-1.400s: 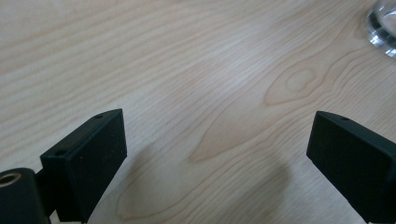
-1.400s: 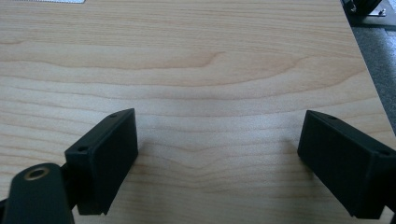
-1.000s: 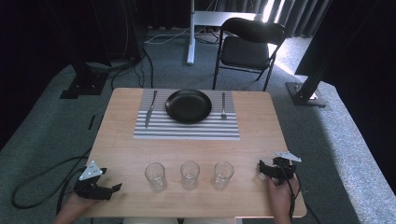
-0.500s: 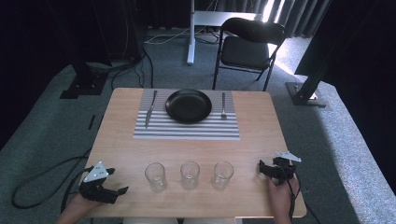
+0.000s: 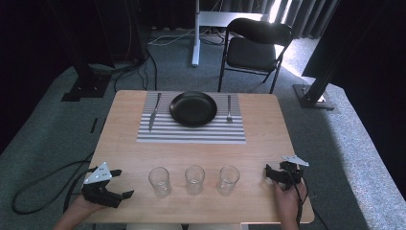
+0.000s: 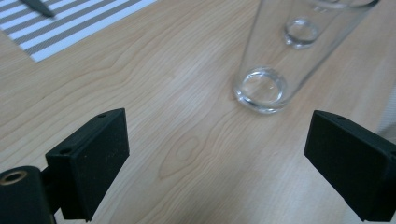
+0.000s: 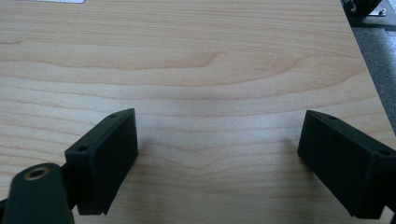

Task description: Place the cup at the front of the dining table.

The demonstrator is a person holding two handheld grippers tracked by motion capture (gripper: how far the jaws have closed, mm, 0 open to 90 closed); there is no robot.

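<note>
Facing the nearest glass (image 6: 275, 56) with jaws wide, the left gripper (image 5: 117, 184) seems set to grasp it, needing a forward reach; the right gripper (image 5: 272, 173) rests wide too

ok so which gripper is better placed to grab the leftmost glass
Left. The left gripper sits open, aimed at the leftmost glass, which stands just ahead of its jaws. The right gripper faces bare table beyond the other glasses.
</note>
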